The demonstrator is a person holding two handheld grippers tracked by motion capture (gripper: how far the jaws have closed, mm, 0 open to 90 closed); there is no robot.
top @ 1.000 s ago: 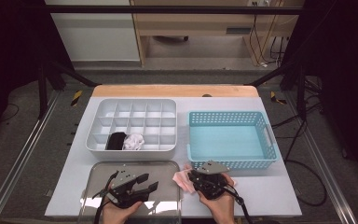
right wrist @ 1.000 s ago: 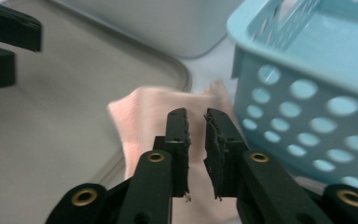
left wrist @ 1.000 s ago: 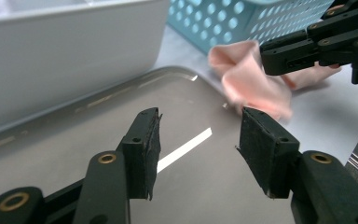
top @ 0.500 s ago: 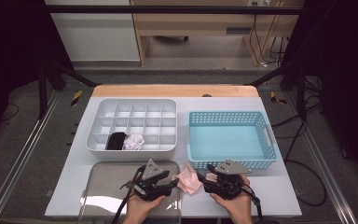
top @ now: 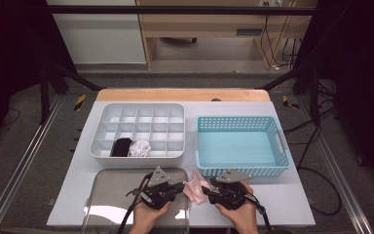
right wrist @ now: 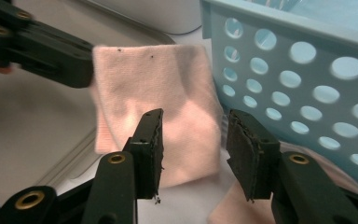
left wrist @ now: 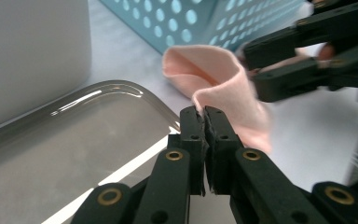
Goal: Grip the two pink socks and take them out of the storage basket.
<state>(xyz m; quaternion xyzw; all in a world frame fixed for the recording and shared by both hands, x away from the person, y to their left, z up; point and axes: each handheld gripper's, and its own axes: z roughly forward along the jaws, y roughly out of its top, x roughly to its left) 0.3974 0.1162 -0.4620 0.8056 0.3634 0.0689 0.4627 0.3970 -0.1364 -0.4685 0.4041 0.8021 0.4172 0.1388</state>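
Both grippers have slid forward from the bottom edge since the earlier frame, meeting at the pink cloth (top: 194, 189) low in the centre of the high view. In the left gripper view the left gripper (left wrist: 203, 114) is pinched tight on a raised fold of the cloth, jaws pressed together. The right gripper (right wrist: 193, 135) stands wide, its jaws either side of the hanging cloth but not yet biting. To do this well, I judge the right one should close on the free edge, clear of the blue basket (top: 243, 146) at centre right, while the left holds steady above the clear tray (top: 121, 195) at lower left.
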